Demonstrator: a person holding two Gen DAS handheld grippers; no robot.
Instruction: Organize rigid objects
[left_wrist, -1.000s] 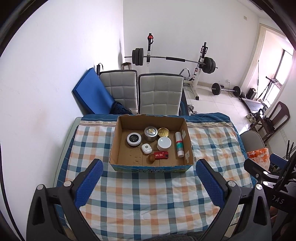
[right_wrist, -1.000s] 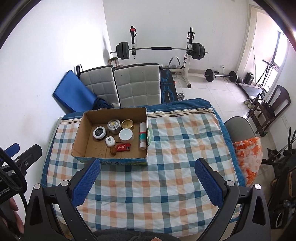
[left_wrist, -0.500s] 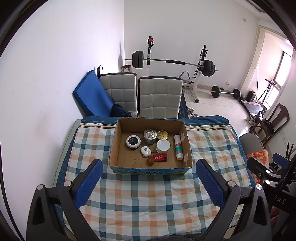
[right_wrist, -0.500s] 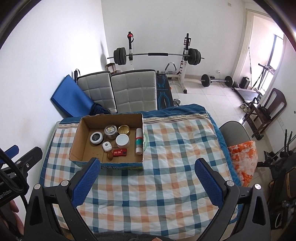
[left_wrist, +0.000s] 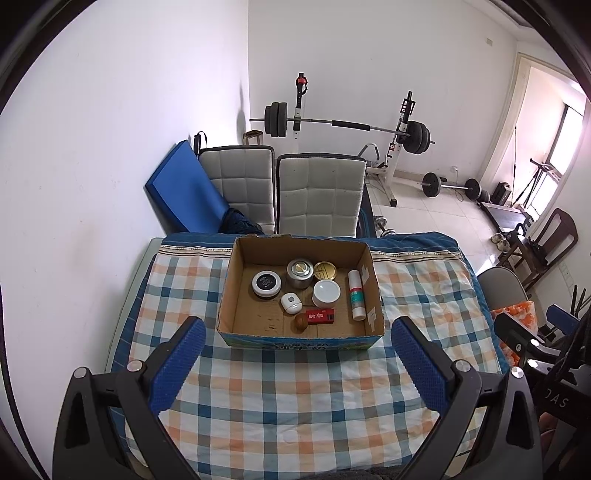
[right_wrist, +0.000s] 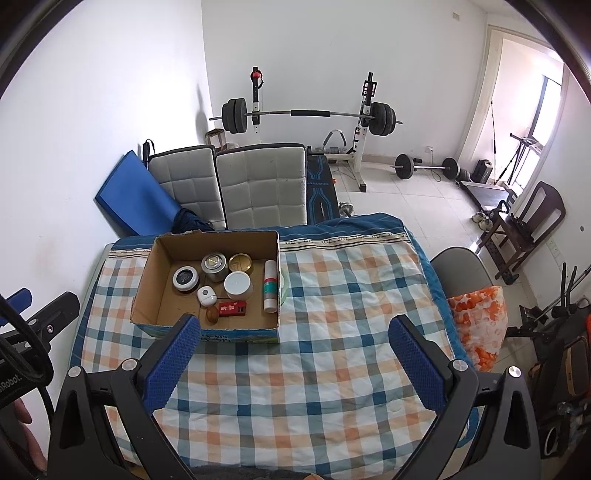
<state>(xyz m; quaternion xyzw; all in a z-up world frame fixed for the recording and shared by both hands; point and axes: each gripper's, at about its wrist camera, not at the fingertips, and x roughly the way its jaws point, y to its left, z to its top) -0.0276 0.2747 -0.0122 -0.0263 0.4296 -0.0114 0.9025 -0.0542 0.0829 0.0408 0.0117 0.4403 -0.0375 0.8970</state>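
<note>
Hovering high and empty, the left gripper has its blue pads spread wide, nothing between them, and the right gripper is released just the same, jaws apart over bare checked cloth. Both sit well back from the work, which reads like a pull-away to survey the table.

Further out, at 12 o'clock in the left view and 11 o'clock in the right, sits the box, open-topped, and every rigid piece is inside it. Nearest the front wall: a brown nut-like ball touching a red packet. Along the 3 o'clock wall lies a white tube, laid flat, probably so it can't topple. Behind those, a white pod, a white-lidded jar, a black-lidded jar, a metal tin and a gold lid, grouped upright toward the back.

No loose items show on the cloth, so the sorting looks done or close to it.

Beyond the table, two chairs and a barbell rack.
</note>
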